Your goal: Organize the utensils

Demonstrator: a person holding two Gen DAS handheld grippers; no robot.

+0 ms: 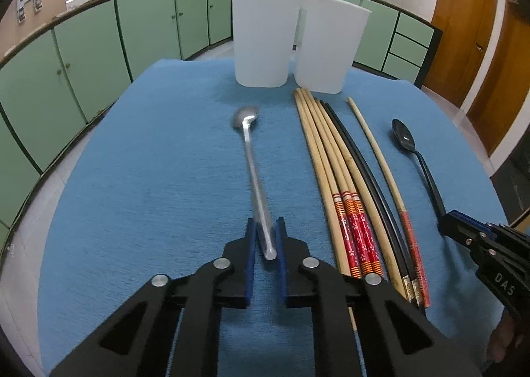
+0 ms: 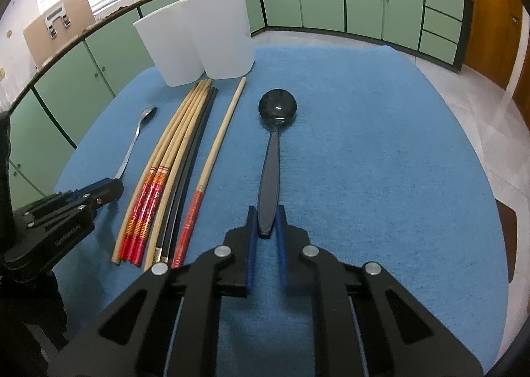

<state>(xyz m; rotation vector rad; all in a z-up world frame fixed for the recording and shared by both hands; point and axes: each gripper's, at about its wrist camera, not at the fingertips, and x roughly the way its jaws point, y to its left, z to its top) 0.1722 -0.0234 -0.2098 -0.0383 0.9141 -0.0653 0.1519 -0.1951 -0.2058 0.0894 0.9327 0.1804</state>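
Utensils lie in a row on the blue-covered bench point(image 1: 149, 145). The metal spoon point(image 1: 253, 171) runs up the centre of the left wrist frame, bowl toward the top. Its handle end sits between the blue pads of the left tool point(image 1: 265, 228), which is closed on it. The black spoon point(image 2: 271, 151) occupies the centre of the right wrist frame, bowl toward the top. The right tool point(image 2: 265, 214) is closed on its handle end.

Between the two spoons lies a bundle of chopsticks point(image 1: 334, 171): several pale wooden ones with red patterned ends, touching side by side, and black ones just beside them. A single wooden chopstick point(image 2: 218, 145) lies slightly apart, nearer the black spoon.

Two white containers point(image 1: 261, 35) stand upright and touching at the far edge of the bench, upper centre of the left wrist frame, just beyond the chopstick tips.
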